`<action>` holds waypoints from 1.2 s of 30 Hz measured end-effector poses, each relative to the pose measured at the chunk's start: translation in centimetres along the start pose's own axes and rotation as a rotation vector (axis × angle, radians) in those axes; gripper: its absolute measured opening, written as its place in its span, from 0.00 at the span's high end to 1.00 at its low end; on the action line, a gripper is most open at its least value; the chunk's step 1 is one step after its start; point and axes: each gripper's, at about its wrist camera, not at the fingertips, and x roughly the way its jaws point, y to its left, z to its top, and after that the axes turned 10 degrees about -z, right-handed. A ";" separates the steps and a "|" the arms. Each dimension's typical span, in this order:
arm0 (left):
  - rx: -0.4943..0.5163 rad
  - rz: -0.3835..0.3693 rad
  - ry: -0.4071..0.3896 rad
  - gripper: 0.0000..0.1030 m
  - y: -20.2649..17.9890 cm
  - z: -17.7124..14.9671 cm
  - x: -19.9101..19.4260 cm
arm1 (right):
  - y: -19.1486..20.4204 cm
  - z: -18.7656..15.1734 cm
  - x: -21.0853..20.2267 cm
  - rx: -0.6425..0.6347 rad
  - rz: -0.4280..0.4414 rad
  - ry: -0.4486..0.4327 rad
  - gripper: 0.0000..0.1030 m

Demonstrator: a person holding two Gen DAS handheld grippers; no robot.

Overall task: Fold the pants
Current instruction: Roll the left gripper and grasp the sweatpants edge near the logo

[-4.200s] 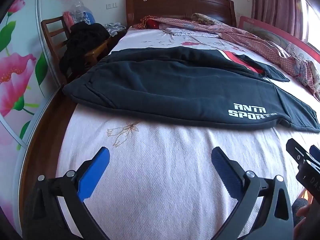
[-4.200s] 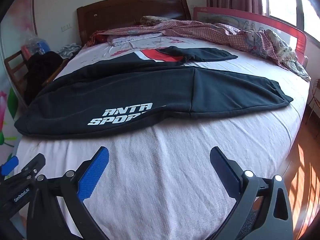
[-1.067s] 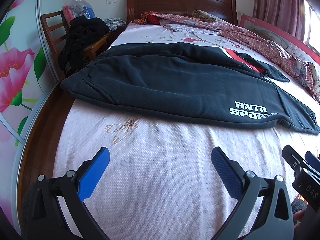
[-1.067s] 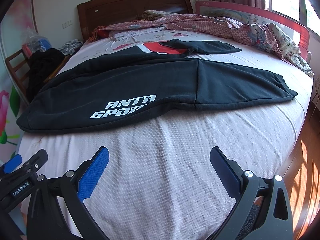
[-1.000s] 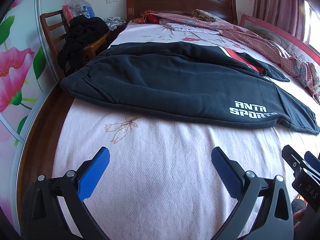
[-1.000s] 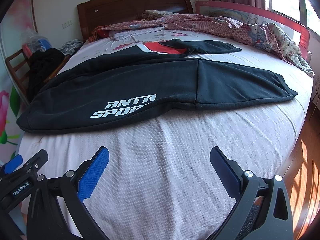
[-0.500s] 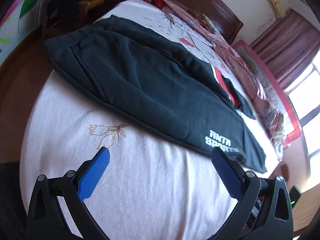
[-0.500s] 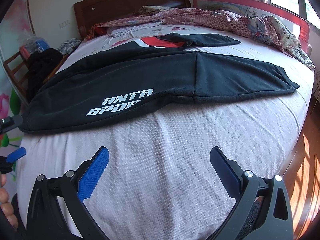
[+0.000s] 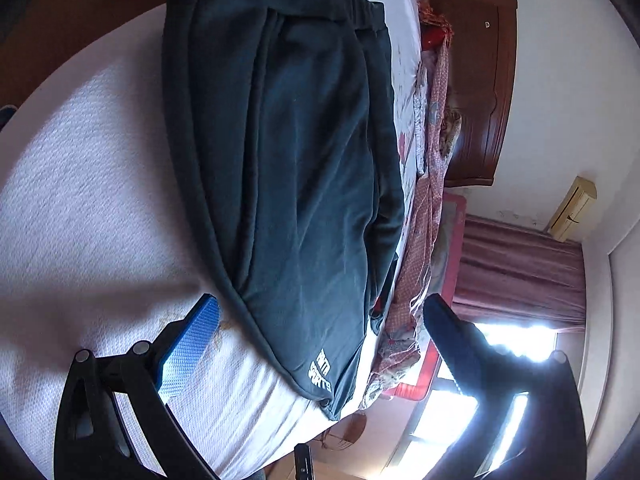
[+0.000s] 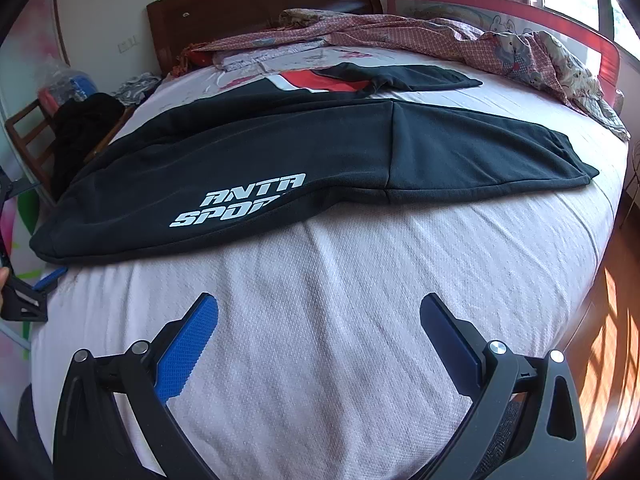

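Note:
Dark pants [image 10: 340, 152] with white lettering lie flat across the pink bedsheet [image 10: 340, 300], waist end to the left, cuffs [image 10: 572, 160] to the right. My right gripper [image 10: 320, 320] is open above bare sheet, short of the pants' near edge. The left wrist view is rolled about a quarter turn, so there the pants [image 9: 300, 160] run from top to bottom, with the elastic waistband [image 9: 352, 4] at the top. My left gripper [image 9: 320, 320] is open with the pants' near edge showing between its fingers; its blue fingertip [image 10: 50, 276] shows beside the waist end.
A second black garment with a red and white panel [image 10: 320, 80] lies behind the pants. A checked quilt [image 10: 480, 40] is heaped by the wooden headboard [image 10: 260, 4] and red bed rail [image 10: 560, 28]. A chair with dark clothes [image 10: 80, 128] stands left; wooden floor [image 10: 612, 360] is right.
The left gripper has rolled about a quarter turn and moved in over the pants' waist end. The right gripper has edged slightly closer to the pants. Both stay open.

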 end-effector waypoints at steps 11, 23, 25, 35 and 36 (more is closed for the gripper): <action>0.022 -0.005 -0.027 0.02 -3.4 1.9 0.6 | 0.3 -0.1 0.5 -0.010 -0.004 0.015 0.03; 0.068 0.109 -0.031 0.02 -4.4 2.6 1.2 | 0.8 -0.4 1.3 -0.034 0.003 0.041 0.03; 0.043 0.091 -0.011 0.02 -3.8 2.7 0.5 | 0.9 -0.4 1.5 -0.033 0.000 0.048 0.03; -0.025 0.233 -0.029 0.02 -4.1 3.3 0.3 | 1.5 -0.5 1.7 -0.054 0.005 0.053 0.03; -0.003 0.176 -0.021 0.02 -4.3 3.2 0.9 | 1.4 -0.5 1.6 -0.055 0.006 0.054 0.03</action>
